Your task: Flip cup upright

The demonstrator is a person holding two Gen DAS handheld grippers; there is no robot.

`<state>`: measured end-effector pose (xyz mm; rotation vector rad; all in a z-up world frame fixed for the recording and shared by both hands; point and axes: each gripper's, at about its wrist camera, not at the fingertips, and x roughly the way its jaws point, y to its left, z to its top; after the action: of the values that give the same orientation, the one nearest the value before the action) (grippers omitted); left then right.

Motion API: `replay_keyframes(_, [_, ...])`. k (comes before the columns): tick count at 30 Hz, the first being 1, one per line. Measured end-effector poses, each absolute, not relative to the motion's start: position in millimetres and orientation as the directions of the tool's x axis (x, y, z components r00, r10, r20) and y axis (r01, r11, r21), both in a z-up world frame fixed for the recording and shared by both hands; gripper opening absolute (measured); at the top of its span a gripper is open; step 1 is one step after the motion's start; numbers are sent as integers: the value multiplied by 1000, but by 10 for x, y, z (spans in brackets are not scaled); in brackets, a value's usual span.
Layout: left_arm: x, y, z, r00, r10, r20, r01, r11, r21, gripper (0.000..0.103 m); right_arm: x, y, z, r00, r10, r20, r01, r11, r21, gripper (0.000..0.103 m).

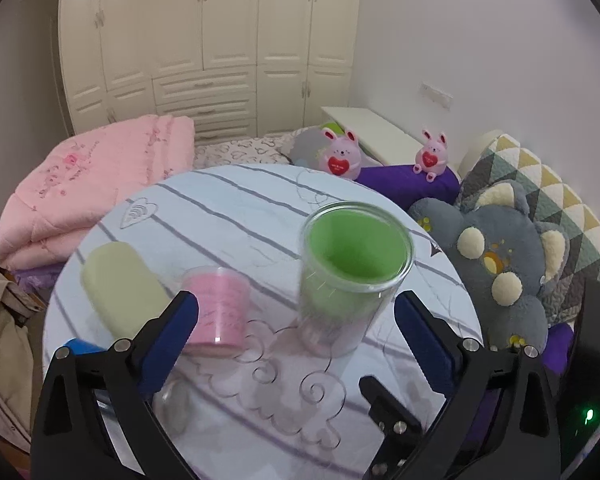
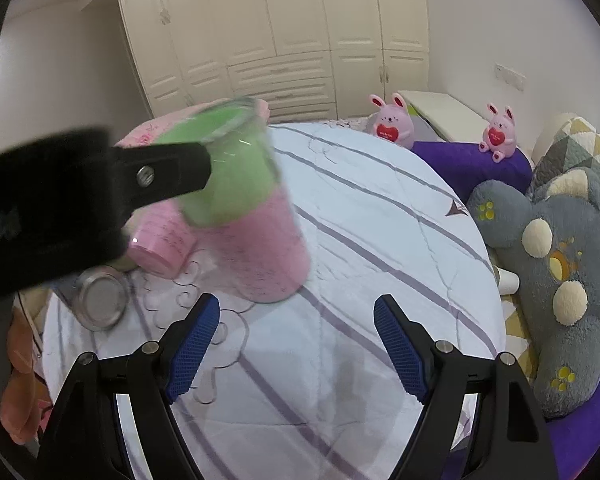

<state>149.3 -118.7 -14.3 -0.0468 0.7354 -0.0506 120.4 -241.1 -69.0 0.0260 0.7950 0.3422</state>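
On the striped counter [image 1: 228, 216] at 12 o'clock of the left hand-held gripper [image 1: 296, 312], the green cup [image 1: 348, 276] stands mouth-up between wide jaws; right hand-held gripper [image 2: 296, 322] gapes wide, empty.

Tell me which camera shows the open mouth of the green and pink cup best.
The left wrist view: it looks down into the green and pink cup, its rim whole, standing upright between the open left gripper fingers. The right wrist view shows only its blurred side, rim partly hidden by a black gripper finger.

A home bedroom: cream wardrobe [image 1: 204, 40], folded pink quilt [image 1: 96, 192], plush toys [image 1: 500, 264] beside the bed.
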Motion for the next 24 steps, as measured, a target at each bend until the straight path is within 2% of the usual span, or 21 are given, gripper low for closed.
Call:
replay_keyframes(6, [1153, -975, -21, 766, -32, -642, 28, 999, -16, 103, 1057, -2287, -563, 665, 304, -682, -309, 944, 119, 81])
replay_keyframes(17, [684, -342, 3, 777, 13, -629, -33, 999, -20, 103, 767, -2158, -316, 702, 278, -655, -290, 953, 94, 81])
replay_keyframes(24, [486, -125, -3, 779, -24, -626, -16, 998, -59, 103, 576, -2149, -99, 724, 254, -642, -260, 962, 87, 81])
